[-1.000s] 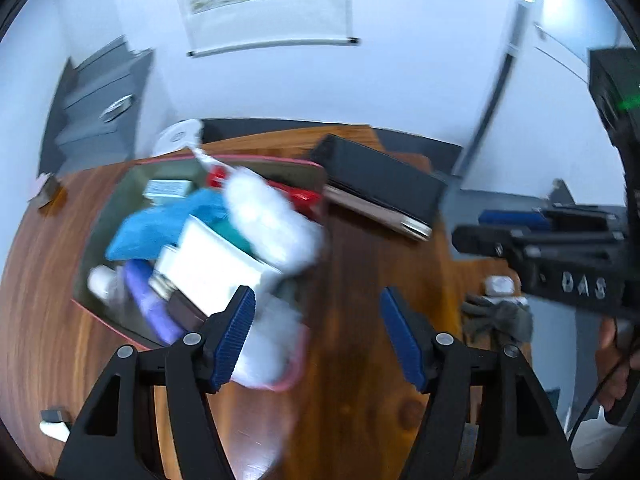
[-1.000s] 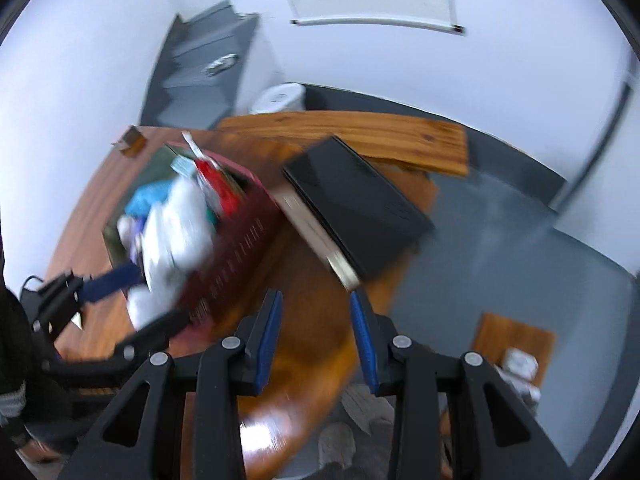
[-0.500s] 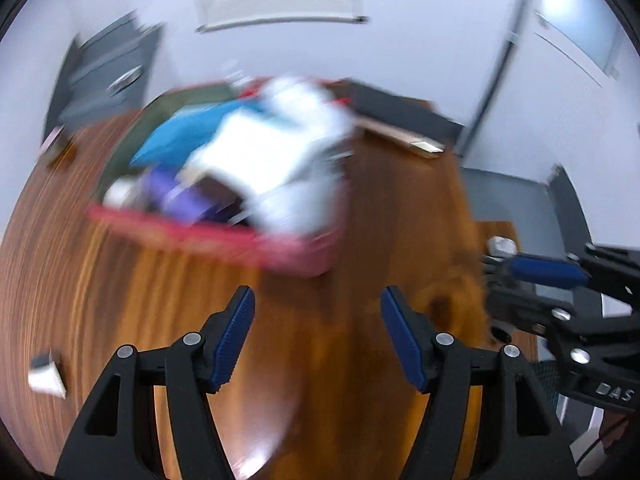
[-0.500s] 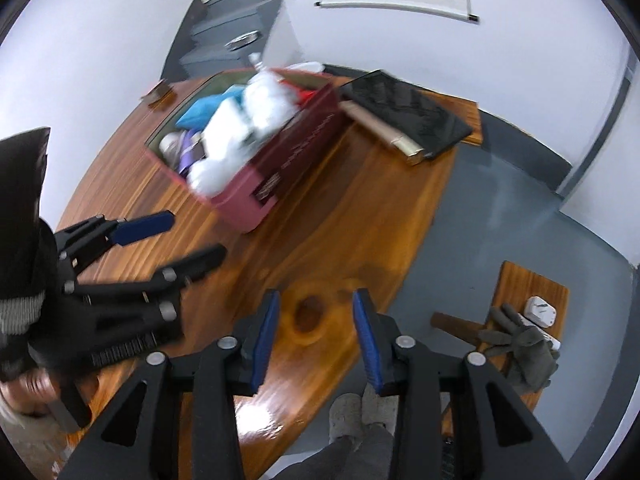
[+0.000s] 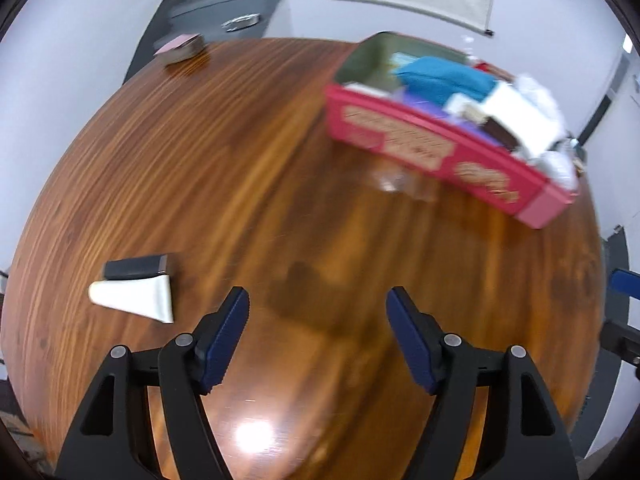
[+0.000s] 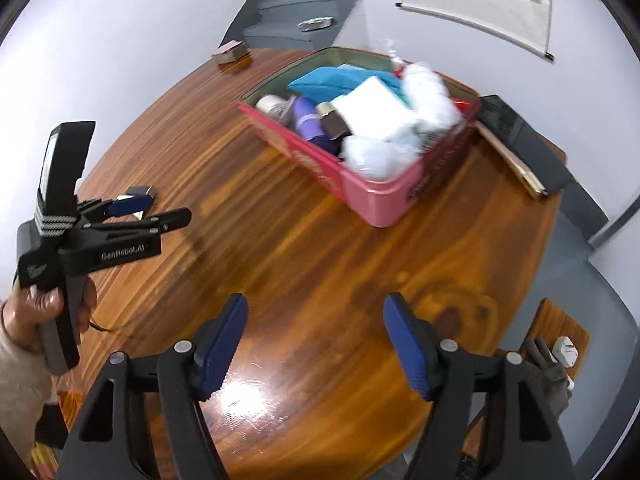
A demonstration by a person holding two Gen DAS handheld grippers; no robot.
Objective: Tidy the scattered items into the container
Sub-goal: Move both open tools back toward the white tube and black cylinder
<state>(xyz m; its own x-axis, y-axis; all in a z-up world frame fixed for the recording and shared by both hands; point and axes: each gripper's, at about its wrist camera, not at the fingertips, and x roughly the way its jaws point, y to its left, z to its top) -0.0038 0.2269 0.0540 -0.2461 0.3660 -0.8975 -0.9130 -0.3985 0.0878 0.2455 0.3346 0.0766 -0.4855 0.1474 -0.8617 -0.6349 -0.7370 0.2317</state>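
Observation:
A pink rectangular box [image 5: 448, 156] stands on the round wooden table [image 5: 240, 184], at the upper right in the left wrist view. It is packed with a blue pouch, white packets, a purple bottle and more; it also shows in the right wrist view [image 6: 376, 196]. A white tube with a dark cap [image 5: 134, 294] lies on the table to the left of my left gripper [image 5: 318, 330]. That gripper is open and empty above the wood. My right gripper [image 6: 316, 340] is open and empty. The left gripper also shows in the right wrist view [image 6: 156, 212], near the tube [image 6: 140, 196].
A small pink-topped box [image 5: 180, 46] sits at the table's far edge. A black flat case [image 6: 520, 144] lies to the right of the pink box. A grey cabinet [image 6: 296, 20] stands by the wall. A glove and small items [image 6: 556, 360] lie on a low stool at the right.
Both grippers have pulled back from the pink box. The left one has swung left towards the white tube. The right gripper's jaws have opened wider.

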